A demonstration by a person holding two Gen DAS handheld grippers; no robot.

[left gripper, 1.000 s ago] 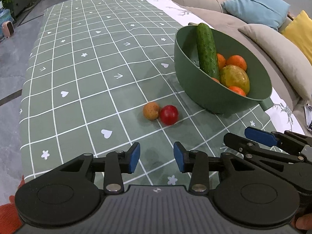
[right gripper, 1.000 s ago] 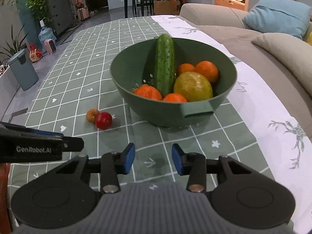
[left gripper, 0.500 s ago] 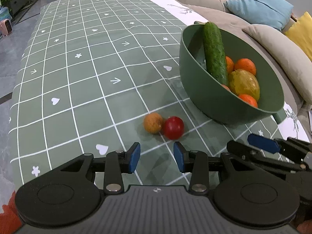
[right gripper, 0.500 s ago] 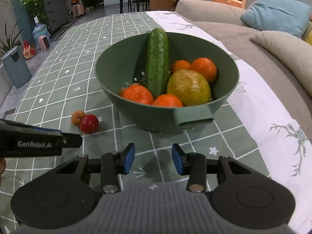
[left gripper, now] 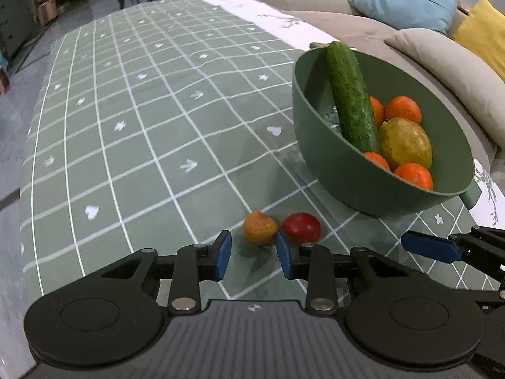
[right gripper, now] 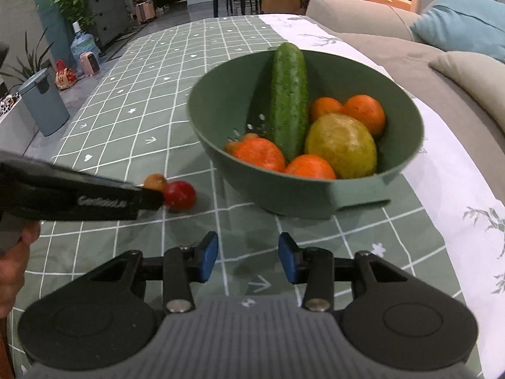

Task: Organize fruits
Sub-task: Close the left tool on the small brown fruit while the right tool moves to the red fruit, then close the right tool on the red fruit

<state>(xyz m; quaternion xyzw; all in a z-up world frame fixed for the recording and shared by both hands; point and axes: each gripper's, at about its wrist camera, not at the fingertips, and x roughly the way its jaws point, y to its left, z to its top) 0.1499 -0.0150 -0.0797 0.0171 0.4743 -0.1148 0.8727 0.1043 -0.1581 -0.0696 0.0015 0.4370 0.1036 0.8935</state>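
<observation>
Checked green tablecloth [left gripper: 132,158] is carrying a green bowl [left gripper: 341,170] of fruit.
Left gripper [left gripper: 252,259], narrowing, empty, is nearing the small orange fruit [left gripper: 259,226], perhaps touching; right gripper [right gripper: 247,260] is hovering part-open, empty.

Two fruits [left gripper: 281,227] touching, beside bowl [left gripper: 331,170]

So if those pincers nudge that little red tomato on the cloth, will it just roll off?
Probably: the red tomato looks round and glossy, so it may roll or slip. The small orange fruit beside it might block one side. The left gripper should squeeze gently; its skin looks thin.
</observation>
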